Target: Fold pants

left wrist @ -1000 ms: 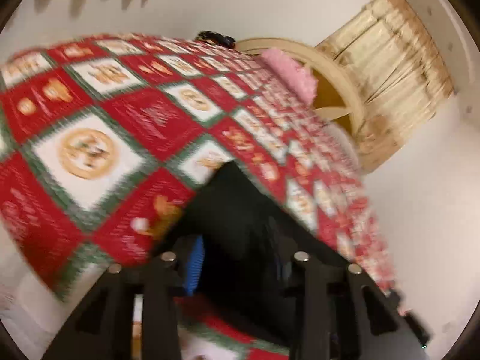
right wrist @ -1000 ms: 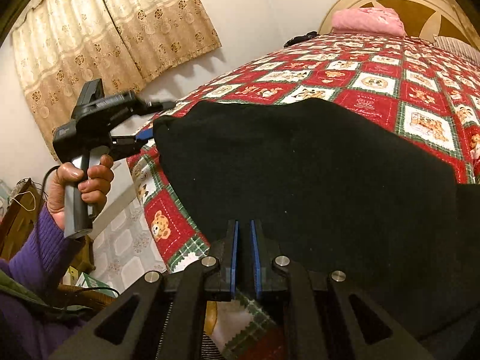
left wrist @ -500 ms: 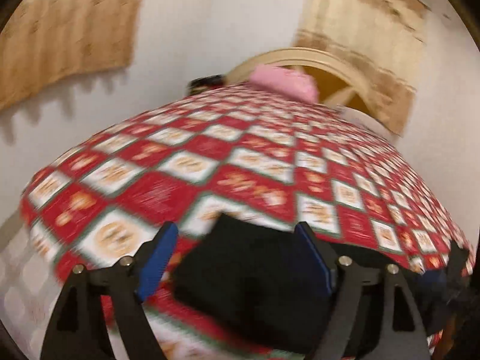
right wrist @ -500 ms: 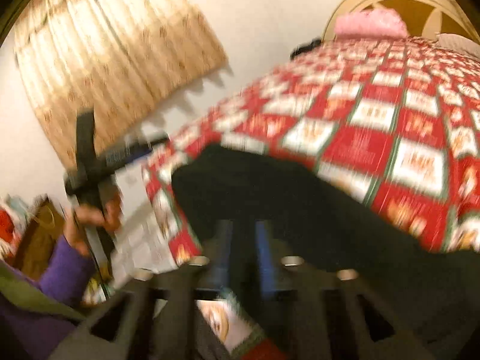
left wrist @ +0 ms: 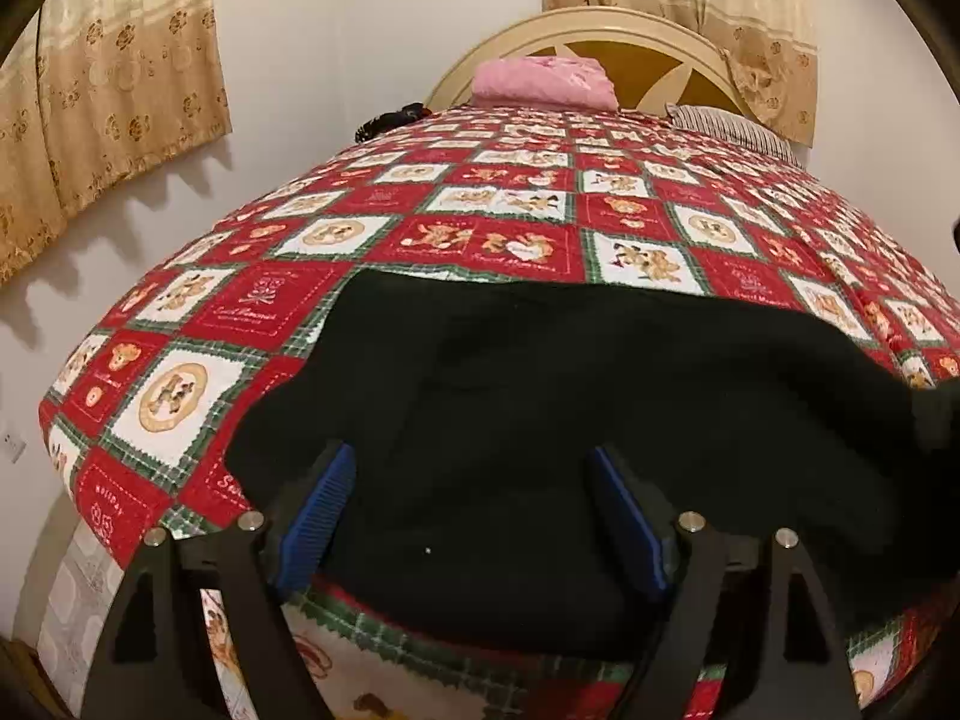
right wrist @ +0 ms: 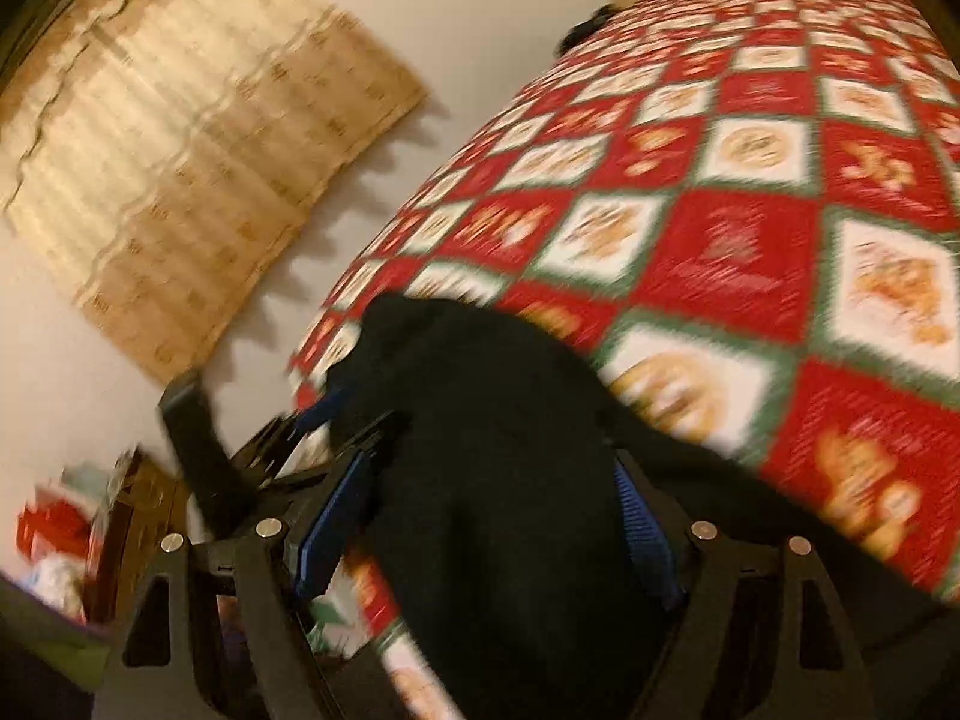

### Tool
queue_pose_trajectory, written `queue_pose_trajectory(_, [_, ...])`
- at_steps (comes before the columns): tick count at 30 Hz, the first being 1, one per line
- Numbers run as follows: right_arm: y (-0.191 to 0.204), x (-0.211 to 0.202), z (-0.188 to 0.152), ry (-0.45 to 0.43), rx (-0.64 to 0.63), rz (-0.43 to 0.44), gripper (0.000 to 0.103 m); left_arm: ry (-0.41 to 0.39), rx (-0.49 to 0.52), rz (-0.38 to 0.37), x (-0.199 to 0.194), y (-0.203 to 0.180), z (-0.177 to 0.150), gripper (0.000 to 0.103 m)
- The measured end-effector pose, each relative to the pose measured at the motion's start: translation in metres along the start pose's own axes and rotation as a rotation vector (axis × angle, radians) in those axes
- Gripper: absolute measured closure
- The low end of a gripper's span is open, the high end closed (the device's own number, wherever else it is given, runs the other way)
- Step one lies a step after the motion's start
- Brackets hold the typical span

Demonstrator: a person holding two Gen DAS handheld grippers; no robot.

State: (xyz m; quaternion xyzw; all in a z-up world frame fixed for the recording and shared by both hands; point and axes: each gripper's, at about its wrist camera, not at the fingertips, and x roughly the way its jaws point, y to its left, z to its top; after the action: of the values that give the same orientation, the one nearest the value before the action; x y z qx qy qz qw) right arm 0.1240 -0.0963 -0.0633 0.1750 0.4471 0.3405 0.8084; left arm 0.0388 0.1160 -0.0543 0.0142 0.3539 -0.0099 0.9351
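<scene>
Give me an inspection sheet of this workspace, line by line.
Surface: bed with red, white and green quilt.
Job's things: black pants lie flat at the quilt's near edge.
Clutter: pink bundle and striped pillow by the headboard; small dark object at the bed's far left edge, too small to identify.
Grippers: left gripper open over the pants; right gripper open, pants between its fingers; view blurred.
Cables: nothing seen.
Surroundings: white wall, beige curtains.
</scene>
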Motion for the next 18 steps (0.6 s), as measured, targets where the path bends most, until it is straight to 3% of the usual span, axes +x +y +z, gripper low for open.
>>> queue_pose_trajectory(3, [0.014, 0.011, -0.013, 0.045, -0.065, -0.031, 0.023, 0.006, -0.013, -0.010, 0.005, -0.004, 0.004, 0.007])
queue_pose_trajectory(6, [0.008, 0.023, -0.008, 0.043, -0.048, -0.025, 0.023, 0.003, -0.005, 0.016, 0.009, -0.012, 0.003, 0.002])
queue_pose_trajectory(10, [-0.008, 0.045, 0.013, 0.040, 0.108, 0.121, 0.022, 0.007, -0.008, 0.015, 0.011, -0.012, 0.002, 0.001])
queue_pose_trajectory(15, [-0.008, 0.061, 0.039, 0.009, 0.124, 0.109, 0.022, -0.003, -0.001, 0.008, 0.010, -0.012, -0.001, 0.000])
queue_pose_trajectory(18, [-0.028, 0.046, 0.057, -0.049, 0.172, 0.099, 0.022, -0.006, 0.003, -0.004, 0.010, -0.011, -0.002, 0.000])
